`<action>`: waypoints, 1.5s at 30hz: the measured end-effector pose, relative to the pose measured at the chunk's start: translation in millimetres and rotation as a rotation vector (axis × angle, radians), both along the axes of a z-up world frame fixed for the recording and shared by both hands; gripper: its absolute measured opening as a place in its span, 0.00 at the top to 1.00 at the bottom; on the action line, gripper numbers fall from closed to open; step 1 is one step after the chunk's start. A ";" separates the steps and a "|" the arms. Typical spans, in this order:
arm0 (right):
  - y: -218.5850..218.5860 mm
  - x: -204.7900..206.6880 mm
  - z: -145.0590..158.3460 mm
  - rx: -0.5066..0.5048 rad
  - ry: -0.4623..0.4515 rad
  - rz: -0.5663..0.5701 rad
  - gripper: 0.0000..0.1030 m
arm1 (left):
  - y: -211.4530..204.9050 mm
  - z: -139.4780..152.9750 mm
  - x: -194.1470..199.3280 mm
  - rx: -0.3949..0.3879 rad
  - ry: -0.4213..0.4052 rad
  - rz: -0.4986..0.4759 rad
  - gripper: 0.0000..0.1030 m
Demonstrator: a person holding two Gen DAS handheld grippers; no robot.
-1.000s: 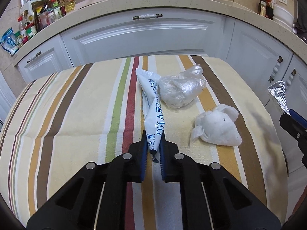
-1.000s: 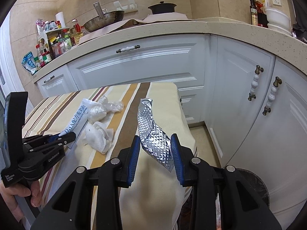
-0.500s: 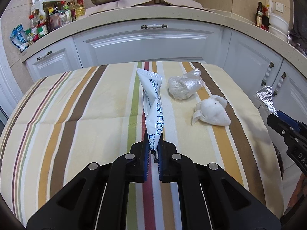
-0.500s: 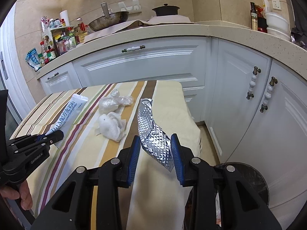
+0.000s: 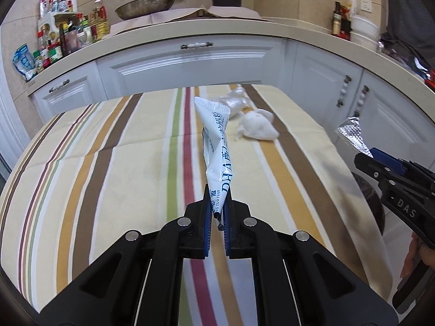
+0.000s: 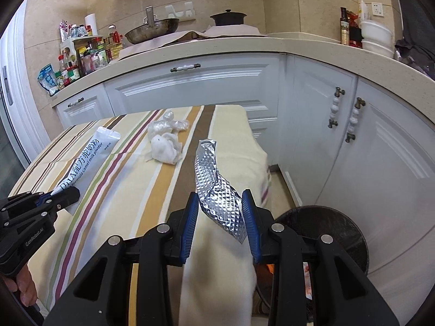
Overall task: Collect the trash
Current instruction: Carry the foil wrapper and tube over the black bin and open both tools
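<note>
Left gripper (image 5: 217,212) is clamped on the bottom end of the sachet (image 5: 216,146), a long white packet with blue print. From my left camera the packet sticks straight out ahead of the fingers, twisted partway along, its sealed top tilted up over the striped cloth (image 5: 108,163). In the right camera I see the same sachet (image 6: 87,163) slanting up and away from the left gripper (image 6: 58,198) at the lower left.

Right gripper (image 6: 218,212) grips the foil pouch (image 6: 214,187), a crinkled silver wrapper with a diamond pattern. It stands up between the blue pads (image 6: 190,217) and leans forward and left. One lower corner hangs out past the right pad.

Ahead of the left gripper and a little to its right lies the tissue wad (image 5: 257,127) on the cloth, with the plastic bag (image 5: 235,102) just beyond it, near or touching; I can't tell which. From the right gripper both sit ahead and to the left: tissue wad (image 6: 164,149) nearer, plastic bag (image 6: 168,123) behind.

Below and right of the right gripper is a dark round bin (image 6: 326,225), beside the white cabinets (image 6: 380,163). Its inside is mostly hidden by the gripper body.
</note>
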State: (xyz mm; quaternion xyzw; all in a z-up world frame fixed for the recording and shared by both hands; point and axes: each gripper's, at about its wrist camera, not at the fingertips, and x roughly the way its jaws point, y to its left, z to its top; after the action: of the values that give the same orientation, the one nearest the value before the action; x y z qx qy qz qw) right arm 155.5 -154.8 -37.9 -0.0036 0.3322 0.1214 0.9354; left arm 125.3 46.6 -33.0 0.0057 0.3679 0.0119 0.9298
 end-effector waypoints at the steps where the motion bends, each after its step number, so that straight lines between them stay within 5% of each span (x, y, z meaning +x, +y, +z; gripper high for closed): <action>1: -3.6 -4.3 0.5 -0.005 -0.001 -0.009 0.67 | -4.4 0.5 -4.0 -0.003 -0.003 -0.014 0.93; 18: -94.6 -46.5 4.1 -0.024 -0.016 -0.252 0.67 | -108.2 6.1 -11.2 -0.009 -0.047 -0.260 0.93; 36: -157.8 -39.0 -15.4 -0.024 -0.025 -0.387 0.67 | -218.7 -11.2 24.2 0.060 -0.054 -0.394 0.93; 38: -163.5 -34.7 -19.0 -0.012 -0.026 -0.394 0.64 | -228.0 -14.4 30.9 0.066 -0.037 -0.409 0.86; 40: -170.3 -29.4 -23.5 0.005 -0.026 -0.410 0.41 | -236.4 -18.7 36.1 0.088 -0.036 -0.409 0.72; 45: -180.7 -25.4 -30.6 0.029 -0.012 -0.436 0.40 | -242.4 -23.7 43.8 0.089 -0.014 -0.405 0.68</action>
State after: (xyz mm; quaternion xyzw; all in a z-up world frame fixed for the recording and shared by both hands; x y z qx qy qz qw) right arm 130.1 -335.5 -68.5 0.0810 0.3179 -0.0793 0.9413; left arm 169.1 -195.8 -56.7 0.1204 0.3520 -0.1590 0.9145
